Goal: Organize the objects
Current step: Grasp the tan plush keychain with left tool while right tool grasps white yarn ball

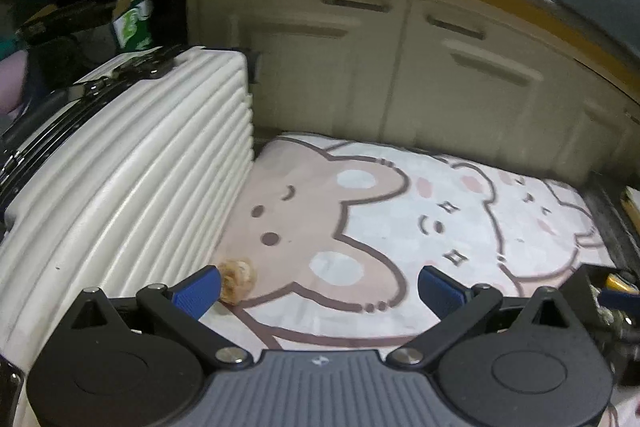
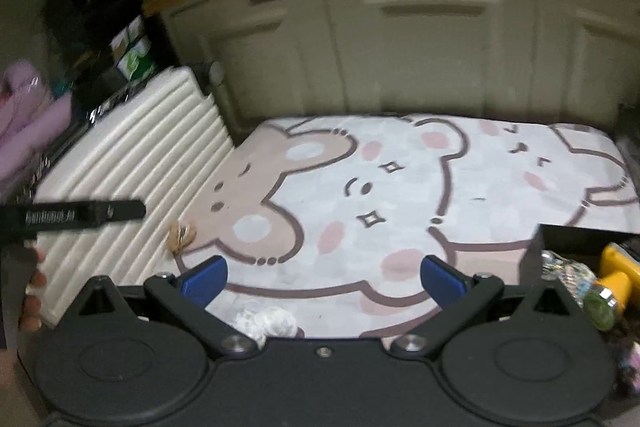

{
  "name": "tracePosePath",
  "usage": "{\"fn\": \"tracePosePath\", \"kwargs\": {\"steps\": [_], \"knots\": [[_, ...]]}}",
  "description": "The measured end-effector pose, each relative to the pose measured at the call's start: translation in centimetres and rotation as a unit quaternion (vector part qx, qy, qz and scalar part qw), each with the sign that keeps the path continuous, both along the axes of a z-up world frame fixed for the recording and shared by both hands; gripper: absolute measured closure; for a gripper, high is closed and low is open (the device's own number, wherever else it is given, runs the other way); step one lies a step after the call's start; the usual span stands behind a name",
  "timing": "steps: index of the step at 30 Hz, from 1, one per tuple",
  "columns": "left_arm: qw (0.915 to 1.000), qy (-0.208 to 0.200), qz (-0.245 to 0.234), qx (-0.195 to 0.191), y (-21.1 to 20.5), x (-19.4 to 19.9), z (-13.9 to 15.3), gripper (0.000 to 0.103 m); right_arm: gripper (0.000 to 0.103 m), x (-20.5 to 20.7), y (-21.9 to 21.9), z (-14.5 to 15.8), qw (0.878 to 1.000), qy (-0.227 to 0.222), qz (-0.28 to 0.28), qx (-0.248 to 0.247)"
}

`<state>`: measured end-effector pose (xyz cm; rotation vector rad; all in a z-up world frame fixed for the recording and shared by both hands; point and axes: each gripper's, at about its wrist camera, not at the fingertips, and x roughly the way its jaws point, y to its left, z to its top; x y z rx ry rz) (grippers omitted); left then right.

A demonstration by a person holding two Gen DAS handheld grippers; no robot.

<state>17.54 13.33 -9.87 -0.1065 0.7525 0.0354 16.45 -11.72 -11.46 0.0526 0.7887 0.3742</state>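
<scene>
Both grippers hang low over a floor mat (image 1: 360, 227) printed with cartoon bears, facing a row of cream cabinet doors (image 1: 360, 67). The left gripper (image 1: 320, 291) has its blue fingers spread wide with nothing between them, and the right gripper (image 2: 324, 281) is spread the same way, also empty.

A white ribbed suitcase (image 1: 132, 187) lies along the left edge of the mat. Just beside it sits a small crumpled tan scrap (image 1: 237, 279), close to the left gripper's left fingertip; what it is made of cannot be told.

The right wrist view gives more of the room. It shows a crumpled white wad (image 2: 268, 321) on the mat, right at the base of the right gripper and partly hidden by it. At the right edge stands a black box (image 2: 560, 243) with a yellow tool (image 2: 616, 279) and some shiny clutter inside; the left wrist view catches only a corner of this. At the far left, the right view also shows the person's fingers (image 2: 34, 301) around a black handle, and something pale purple (image 2: 24, 107) behind the suitcase.
</scene>
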Motion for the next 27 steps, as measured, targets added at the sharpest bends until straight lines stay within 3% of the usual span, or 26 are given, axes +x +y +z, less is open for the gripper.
{"fn": "tracePosePath", "kwargs": {"steps": [6, 8, 11, 13, 23, 27], "knots": [[0.9984, 0.013, 0.053, -0.016, 2.4, 1.9, -1.5, 0.001, 0.000, 0.9, 3.8, -2.6, 0.991, 0.000, 0.098, -0.088], [0.9968, 0.024, 0.073, -0.023, 3.1, 2.6, -2.3, 0.002, 0.000, 1.4, 4.3, -3.3, 0.989, 0.010, 0.118, -0.090], [0.9930, 0.045, 0.103, -0.036, 3.7, 3.8, -3.5, 0.014, 0.000, 2.2, 5.1, -4.4, 0.986, 0.033, 0.139, -0.090], [0.9908, 0.060, 0.114, -0.042, 3.7, 4.6, -4.3, 0.017, 0.003, 2.9, 5.4, -5.3, 0.985, 0.055, 0.146, -0.079], [0.9883, 0.086, 0.126, -0.006, 3.1, 7.9, -7.7, 0.030, 0.008, 4.7, 7.6, -8.9, 0.972, 0.100, 0.196, -0.084], [0.9858, 0.104, 0.132, -0.003, 3.1, 9.0, -9.3, 0.034, 0.016, 5.3, 7.9, -9.8, 0.968, 0.109, 0.208, -0.085]]}}
